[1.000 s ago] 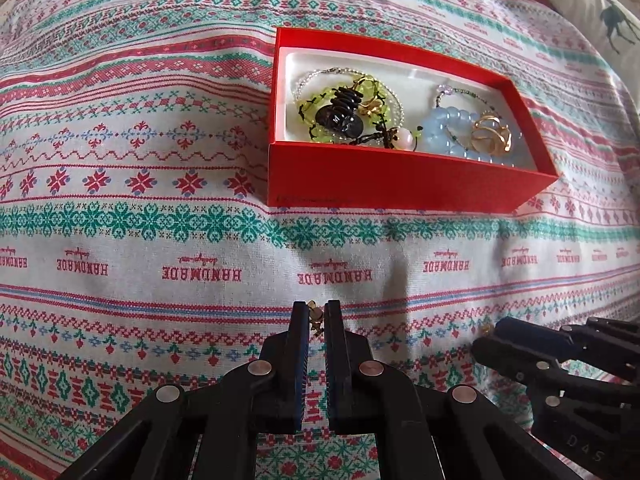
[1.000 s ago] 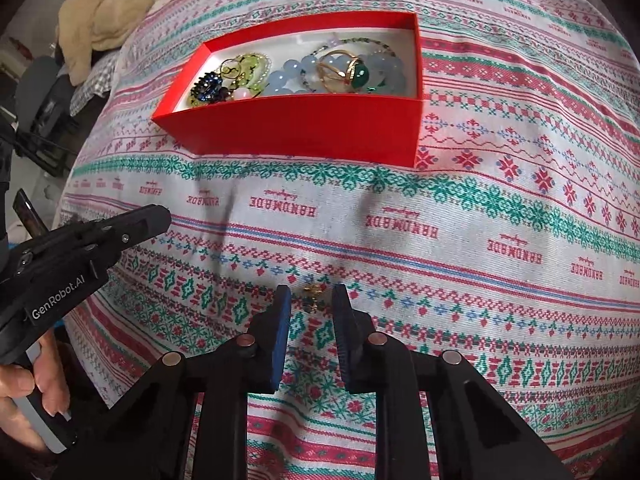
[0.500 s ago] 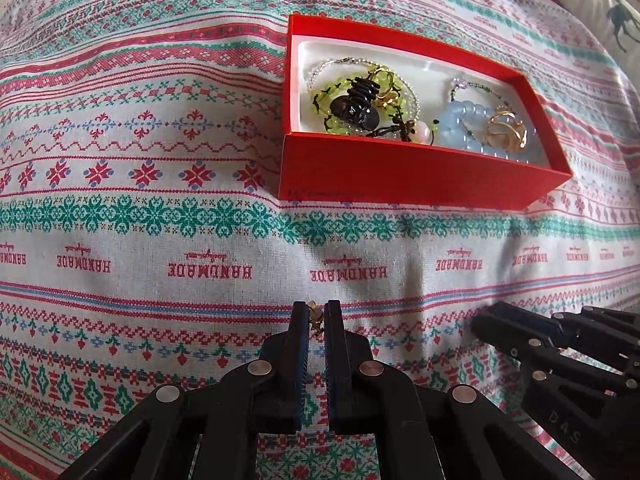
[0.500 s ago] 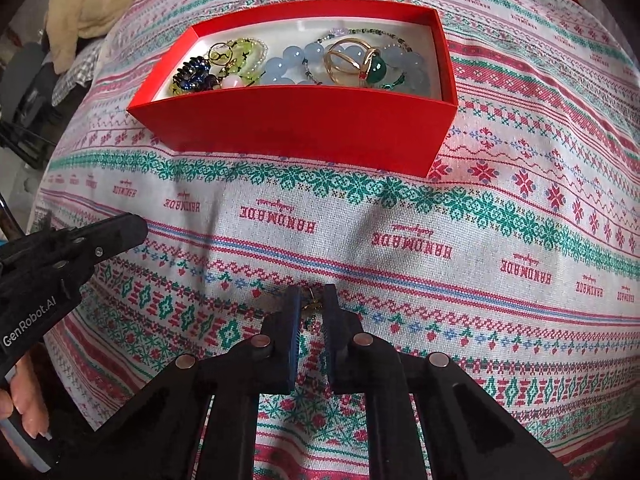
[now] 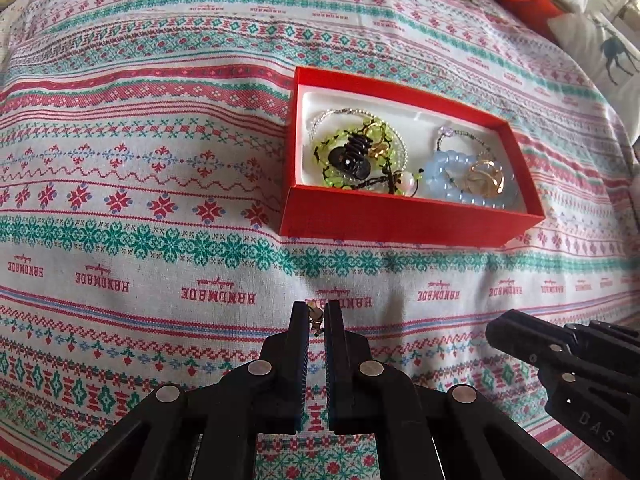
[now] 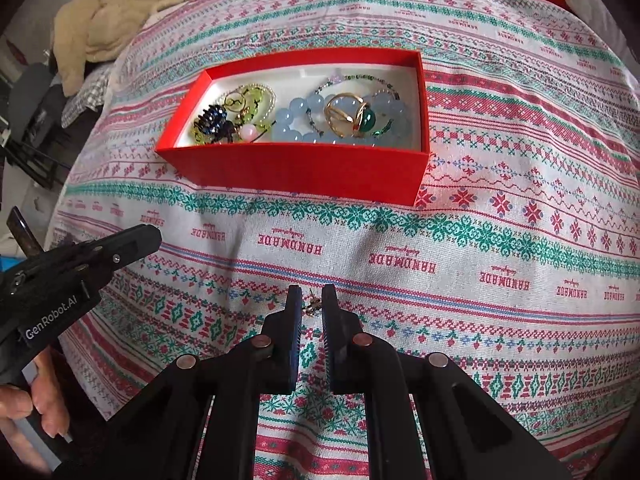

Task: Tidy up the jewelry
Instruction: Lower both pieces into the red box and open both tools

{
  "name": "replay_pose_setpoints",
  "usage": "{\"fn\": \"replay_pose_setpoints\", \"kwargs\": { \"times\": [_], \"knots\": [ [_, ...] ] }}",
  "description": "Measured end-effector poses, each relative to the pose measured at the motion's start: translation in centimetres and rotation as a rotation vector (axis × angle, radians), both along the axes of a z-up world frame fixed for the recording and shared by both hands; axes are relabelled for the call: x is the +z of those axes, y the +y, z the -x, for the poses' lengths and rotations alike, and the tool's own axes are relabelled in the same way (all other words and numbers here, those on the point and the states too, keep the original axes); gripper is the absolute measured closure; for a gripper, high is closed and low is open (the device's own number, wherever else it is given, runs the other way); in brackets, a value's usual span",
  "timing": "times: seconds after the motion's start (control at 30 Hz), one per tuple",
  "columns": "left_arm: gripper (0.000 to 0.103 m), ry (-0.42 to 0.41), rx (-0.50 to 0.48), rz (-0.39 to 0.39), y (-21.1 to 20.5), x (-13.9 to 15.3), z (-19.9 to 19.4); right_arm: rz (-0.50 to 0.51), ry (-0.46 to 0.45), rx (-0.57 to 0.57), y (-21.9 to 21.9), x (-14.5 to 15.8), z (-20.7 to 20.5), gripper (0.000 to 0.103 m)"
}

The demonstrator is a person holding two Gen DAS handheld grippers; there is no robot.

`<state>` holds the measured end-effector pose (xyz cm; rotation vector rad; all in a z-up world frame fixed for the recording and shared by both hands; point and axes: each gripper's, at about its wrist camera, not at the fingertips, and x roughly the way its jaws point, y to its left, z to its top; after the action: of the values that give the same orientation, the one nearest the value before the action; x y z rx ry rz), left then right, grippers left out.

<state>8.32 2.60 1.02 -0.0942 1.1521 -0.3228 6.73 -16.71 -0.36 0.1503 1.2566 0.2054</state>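
A small gold earring (image 6: 312,305) sat pinched between the right gripper (image 6: 311,300) fingers, low at centre frame, just above the patterned woven bedspread (image 6: 500,208); those fingers had just been closing on it. The left gripper (image 5: 316,314), fingers pressed nearly together, held a second small gold piece (image 5: 315,317) of its own at lower centre of its view. Above both, towards upper centre, lay the open red cardboard box (image 6: 296,170), already carrying a pale blue bead bracelet (image 6: 304,120) and a gold ring with a green stone (image 6: 352,116). The step appeared to be carrying each piece to the box; done well, it would call for a steady pinch and a release low inside the walls.
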Motion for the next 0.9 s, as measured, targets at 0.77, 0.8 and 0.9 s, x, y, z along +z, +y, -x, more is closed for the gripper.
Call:
{"fn": "replay_pose_setpoints", "kwargs": {
  "times": [0.77,0.8,0.9],
  "knots": [
    [0.101,-0.162,0.081,0.079,-3.2,2.6,-4.1,-0.065,-0.145,-0.144,-5.1,4.7,-4.0,0.093],
    [0.101,-0.17,0.087,0.091,-3.4,2.6,-4.4,-0.054,-0.151,-0.142,-5.0,4.6,-4.3,0.093],
    [0.101,-0.196,0.097,0.108,-4.0,2.3,-5.4,-0.042,-0.17,-0.139,-4.7,4.1,-5.0,0.093]
  ]
}}
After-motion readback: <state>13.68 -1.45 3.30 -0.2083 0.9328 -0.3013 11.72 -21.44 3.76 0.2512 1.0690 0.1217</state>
